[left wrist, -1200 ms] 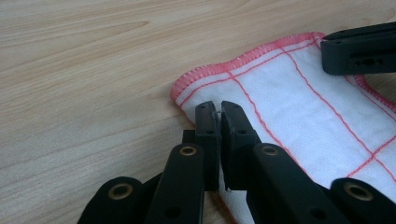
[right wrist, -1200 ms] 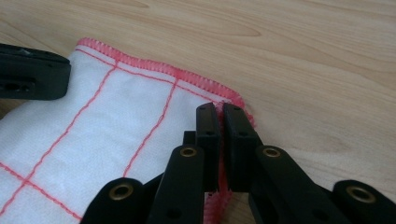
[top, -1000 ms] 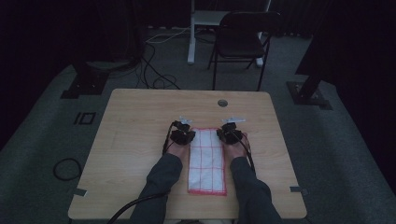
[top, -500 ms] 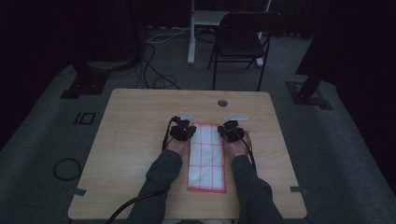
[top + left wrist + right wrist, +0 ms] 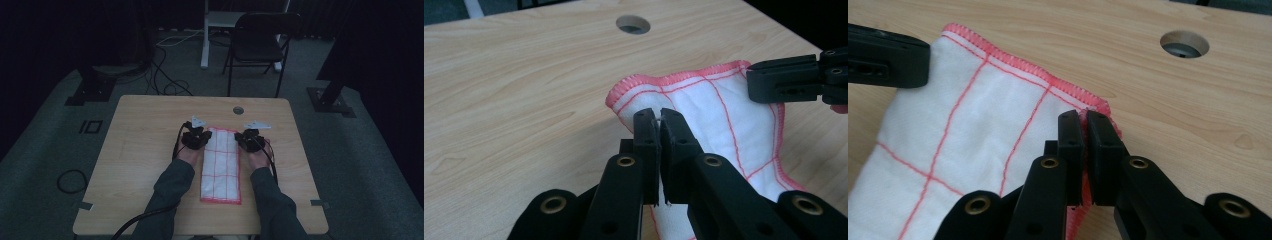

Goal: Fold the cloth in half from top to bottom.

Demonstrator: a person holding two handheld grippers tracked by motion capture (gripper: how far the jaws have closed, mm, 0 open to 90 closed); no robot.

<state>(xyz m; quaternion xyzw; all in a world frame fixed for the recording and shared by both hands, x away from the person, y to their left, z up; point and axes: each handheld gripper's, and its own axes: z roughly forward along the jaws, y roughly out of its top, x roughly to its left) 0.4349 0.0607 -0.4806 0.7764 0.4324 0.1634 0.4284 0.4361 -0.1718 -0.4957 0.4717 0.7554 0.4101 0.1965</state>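
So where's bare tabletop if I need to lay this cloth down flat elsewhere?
Wide bare table lies beyond the left gripper, and a narrower strip beyond the right gripper. The cloth and both forearms crowd the middle.

Both grippers have come up off the bench (image 5: 150,150) since the earlier pictures, each clamped on a far corner of the white cloth with red lines (image 5: 221,165). The left gripper (image 5: 659,116) has lifted its corner, and the right gripper (image 5: 1085,119) has lifted the other corner. The cloth's far edge now arches clear of the bench, where before it lay flat.
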